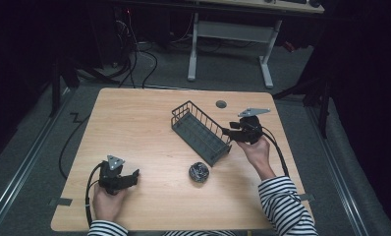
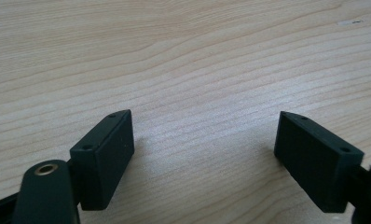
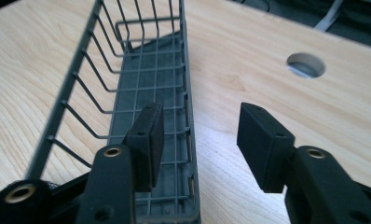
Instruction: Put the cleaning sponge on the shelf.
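Basket work looks barely started: my right gripper [image 3: 200, 140] stands open astride the dark grey wire basket's [image 1: 201, 132] wall, ungripped; my left gripper [image 2: 204, 154] rests open, and the black crumpled ball [image 1: 199, 172] waits outside.

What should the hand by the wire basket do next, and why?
Probably draw the right gripper back off the wire basket: its jaws stand open astride the basket's side wall, pressing on nothing, and the dark ball lies loose on the table, outside the basket.

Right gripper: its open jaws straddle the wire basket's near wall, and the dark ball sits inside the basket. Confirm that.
Not quite. The high view shows the dark ball on the table, outside the wire basket. The right gripper does straddle the wall, open.
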Available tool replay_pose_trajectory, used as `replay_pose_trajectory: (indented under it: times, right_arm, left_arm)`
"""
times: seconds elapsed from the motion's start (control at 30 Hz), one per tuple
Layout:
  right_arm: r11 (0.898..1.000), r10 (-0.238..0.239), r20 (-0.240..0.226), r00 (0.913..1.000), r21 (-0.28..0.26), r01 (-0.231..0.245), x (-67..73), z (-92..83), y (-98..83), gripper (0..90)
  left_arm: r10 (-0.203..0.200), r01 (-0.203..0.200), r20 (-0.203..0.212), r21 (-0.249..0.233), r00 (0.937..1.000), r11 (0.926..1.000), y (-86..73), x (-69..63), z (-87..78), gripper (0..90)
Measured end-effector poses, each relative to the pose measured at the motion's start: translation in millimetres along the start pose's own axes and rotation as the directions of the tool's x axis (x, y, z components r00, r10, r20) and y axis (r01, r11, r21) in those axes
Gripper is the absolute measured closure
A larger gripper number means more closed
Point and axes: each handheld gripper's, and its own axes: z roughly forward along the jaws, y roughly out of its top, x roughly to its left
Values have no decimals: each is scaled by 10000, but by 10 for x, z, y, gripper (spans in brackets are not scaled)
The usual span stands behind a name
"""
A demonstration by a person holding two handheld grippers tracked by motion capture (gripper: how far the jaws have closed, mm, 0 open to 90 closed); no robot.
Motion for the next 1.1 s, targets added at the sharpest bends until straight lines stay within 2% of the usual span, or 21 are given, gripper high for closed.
replay_pose_trajectory:
  times: [0.03,0.1,0.17,0.27,0.33,0.4,0.47,0.53,0.6,0.9,1.1]
  right_arm:
    - [9997,39,143,9999,-230,-35,12,-85,-5,496]
    - [9997,130,182,9998,-214,-126,19,-106,-7,493]
    - [9985,193,353,9992,-518,-175,12,-196,-58,476]
    - [9990,175,393,9991,-409,-159,1,-277,-130,455]
    - [9982,167,473,9987,-577,-140,9,-345,-194,454]
    - [9985,256,381,9989,-500,-237,18,-412,-241,448]
    - [9967,325,306,9990,-755,-301,38,-476,-297,448]
    - [9977,371,230,9990,-569,-358,57,-530,-333,448]
    - [9961,350,109,9993,-815,-340,123,-589,-405,450]
    - [9966,416,-177,9990,-703,-427,286,-618,-612,460]
    - [9985,-181,-205,9996,-514,170,500,-560,-775,463]
  left_arm:
    - [1,-1,1,2,10000,10000,0,0,0,203]
    - [-2,2,1,-1,10000,10000,0,0,0,203]
    - [-4,4,2,-3,10000,10000,0,0,0,203]
    - [-6,6,3,-3,10000,10000,0,1,0,204]
    - [-9,9,-1,-5,10000,10000,0,0,0,204]
    - [-7,7,-4,-4,10000,10000,0,1,0,204]
    - [-15,15,-9,-8,10000,10000,0,1,0,206]
    - [-16,16,-8,-9,10000,10000,0,1,0,206]
    - [-20,20,-9,-9,10000,10000,0,1,0,206]
    - [-24,24,-7,-11,10000,10000,0,1,0,207]
    - [-21,21,-9,-10,10000,10000,0,1,0,207]
